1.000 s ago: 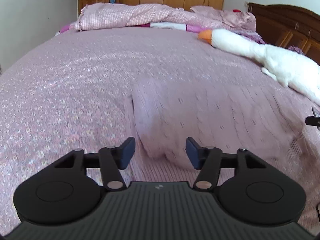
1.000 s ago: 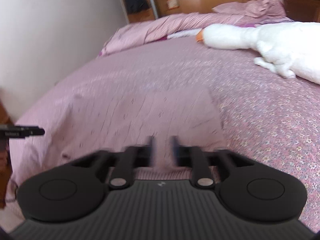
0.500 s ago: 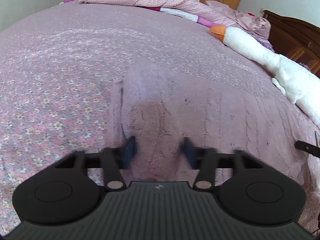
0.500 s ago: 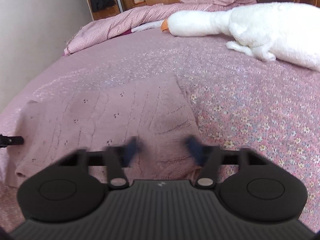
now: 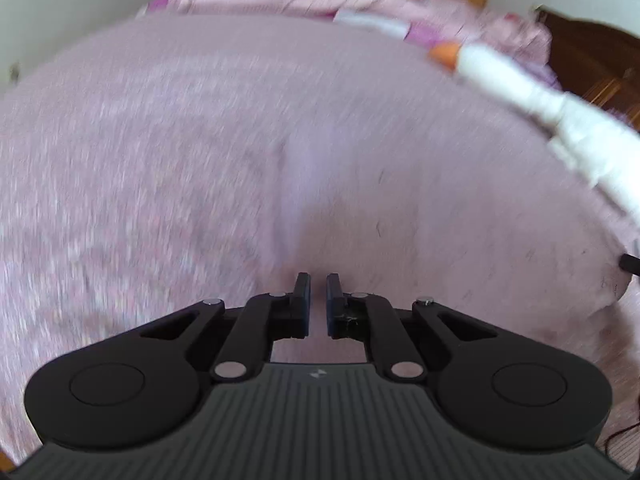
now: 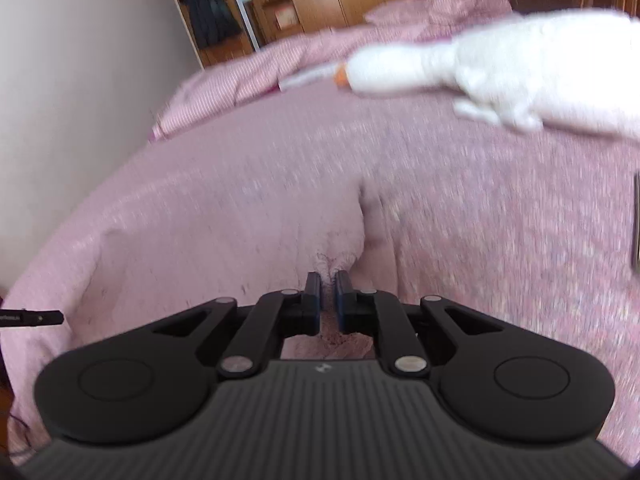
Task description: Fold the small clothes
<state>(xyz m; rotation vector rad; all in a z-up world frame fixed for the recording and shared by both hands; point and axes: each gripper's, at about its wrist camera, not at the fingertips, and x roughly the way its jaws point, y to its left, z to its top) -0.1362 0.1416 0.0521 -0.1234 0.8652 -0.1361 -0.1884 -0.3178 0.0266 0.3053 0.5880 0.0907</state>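
A wide bed (image 5: 140, 152) in a pink floral spread fills the room, with a long white plush goose (image 6: 500, 68) lying along its far side, orange beak turned toward the rumpled checked bedding (image 6: 248, 76) at the head. Nearer the foot than the goose, and well apart from it, a small pink knitted garment (image 5: 420, 220) lies spread on the cover, its colour almost lost against the fabric beneath.

The left gripper (image 5: 318, 300), held by a person out of view, has its jaws drawn nearly together on the garment's near hem at the corner farther from the goose. Blur hides whether knit sits between the pads, though the cloth runs straight up to them. The right gripper (image 6: 327, 300) is pinched tight on the hem at the goose-side corner, a puckered tuft of knit bunched between its blue pads (image 6: 316, 292).

Both views are smeared, which suggests fast handling, and there lies the risk. The loose knit looks stretchy, so a thin pinch may well slip free in a quick lift, dropping one corner and skewing the fold. A jaw could also have caught the bedspread along with the hem, dragging the cover up. With garment and spread so alike in colour, a crooked edge might go unnoticed.
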